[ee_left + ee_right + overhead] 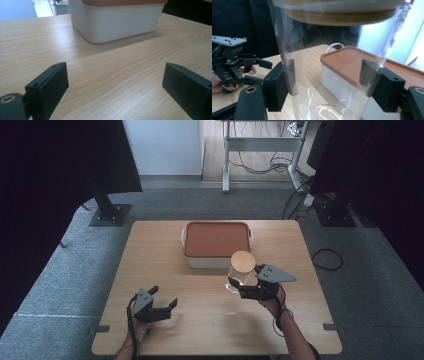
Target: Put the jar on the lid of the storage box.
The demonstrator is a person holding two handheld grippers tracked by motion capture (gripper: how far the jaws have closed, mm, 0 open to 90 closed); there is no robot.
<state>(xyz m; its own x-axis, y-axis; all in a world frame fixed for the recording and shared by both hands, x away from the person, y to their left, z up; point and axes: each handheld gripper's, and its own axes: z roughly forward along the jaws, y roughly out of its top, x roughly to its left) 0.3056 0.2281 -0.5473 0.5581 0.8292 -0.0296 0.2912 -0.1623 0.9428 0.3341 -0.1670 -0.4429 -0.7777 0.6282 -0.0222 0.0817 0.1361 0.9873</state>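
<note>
A clear glass jar (237, 278) with a round wooden lid (243, 261) stands upright in my right gripper (243, 284), which is shut on its glass wall just in front of the box. In the right gripper view both pads (277, 86) press on the jar (329, 57) below its lid (342, 15). The jar seems to hang a little above the tabletop. My left gripper (165, 296) rests low near the table's front left, open with nothing between its fingers. The left gripper view has bare wood between the wide-apart jaws of that gripper (115, 87).
A white box with an orange lid (216, 238) sits at the back centre of the wooden table (150, 250), close behind the jar. The box (115, 22) lies ahead of the left gripper. Dark stands, a desk frame and cables are on the floor beyond.
</note>
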